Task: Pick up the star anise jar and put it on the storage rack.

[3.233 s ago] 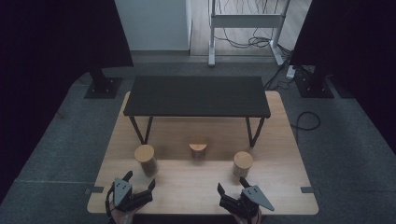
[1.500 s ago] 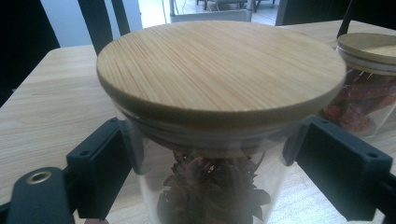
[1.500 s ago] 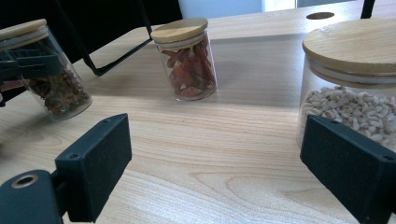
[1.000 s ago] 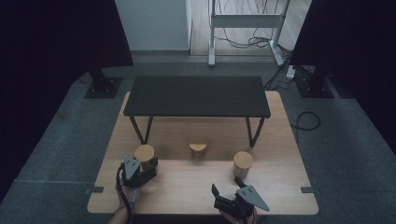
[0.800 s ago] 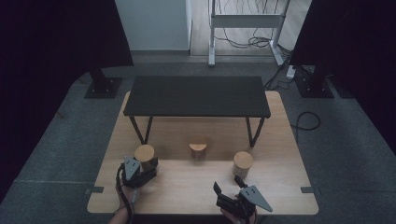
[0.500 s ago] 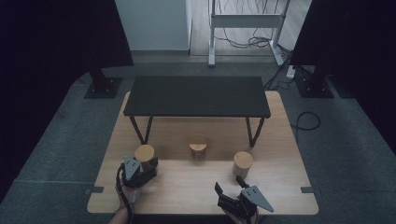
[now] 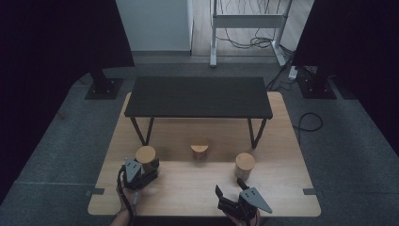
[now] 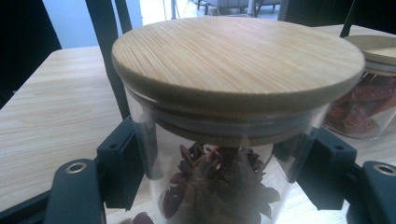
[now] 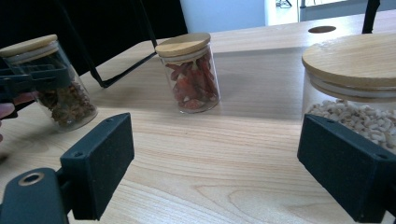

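Note:
Three glass jars with bamboo lids stand in a row on the wooden table (image 7: 282,141). My left gripper (image 7: 141,172) is shut on the left jar (image 7: 145,154), which holds dark star-shaped spice; its pads press the glass just under the lid (image 8: 233,70). The middle jar (image 7: 199,151) holds red dried chillies (image 9: 189,74). White beans fill the right jar (image 7: 245,164). Near the front edge, short of the right jar (image 9: 355,84), my right gripper (image 7: 229,187) stands open. Its jaws have just been closing a little, with nothing between them (image 9: 224,163).
A low black bench (image 7: 197,96) on thin metal legs stands across the far half of the table, just behind the jars. Bare wood (image 7: 188,188) lies between the two grippers. A hand (image 9: 4,112) shows beside the held jar (image 9: 51,84).
Since the earliest frame my left gripper has moved forward from the front edge to the left jar and taken hold of it. Over the last second neither hand has shifted.

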{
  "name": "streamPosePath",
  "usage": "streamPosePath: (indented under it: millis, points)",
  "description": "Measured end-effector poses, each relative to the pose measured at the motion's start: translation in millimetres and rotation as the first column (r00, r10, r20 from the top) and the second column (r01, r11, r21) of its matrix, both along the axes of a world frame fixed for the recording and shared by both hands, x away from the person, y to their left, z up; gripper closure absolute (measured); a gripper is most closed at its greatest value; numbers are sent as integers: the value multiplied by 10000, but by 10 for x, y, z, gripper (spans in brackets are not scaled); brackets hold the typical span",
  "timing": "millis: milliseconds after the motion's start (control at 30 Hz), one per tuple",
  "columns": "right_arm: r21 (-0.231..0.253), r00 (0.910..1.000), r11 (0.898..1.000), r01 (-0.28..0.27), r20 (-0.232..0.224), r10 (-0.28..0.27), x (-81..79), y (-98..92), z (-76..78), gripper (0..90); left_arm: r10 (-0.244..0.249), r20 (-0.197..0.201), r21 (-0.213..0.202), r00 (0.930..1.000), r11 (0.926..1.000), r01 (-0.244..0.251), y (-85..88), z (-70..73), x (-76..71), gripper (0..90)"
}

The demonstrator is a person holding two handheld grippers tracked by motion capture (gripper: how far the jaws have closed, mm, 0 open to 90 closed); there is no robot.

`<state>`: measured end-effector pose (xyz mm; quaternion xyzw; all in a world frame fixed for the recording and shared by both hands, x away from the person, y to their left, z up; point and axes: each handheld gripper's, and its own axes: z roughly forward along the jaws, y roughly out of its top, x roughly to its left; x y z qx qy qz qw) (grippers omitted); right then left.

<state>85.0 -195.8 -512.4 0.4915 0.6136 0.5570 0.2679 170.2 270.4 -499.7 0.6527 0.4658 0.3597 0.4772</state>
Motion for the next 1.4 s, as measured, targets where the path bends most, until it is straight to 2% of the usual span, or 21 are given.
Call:
streamPosePath:
  millis: [467,900,1400]
  points:
    - [-387,10000,9992,22,-53,-24,8,38,9,98,-129,126,295,9998,9995,125,-27,5,-19,266]
    - [-491,10000,9988,4,-46,-6,8,43,15,99,-13,183,102,9998,9999,12,18,20,-21,266]
    - [-534,10000,9986,37,-15,-38,7,43,15,99,-207,385,-78,9990,9997,210,28,53,-56,266]
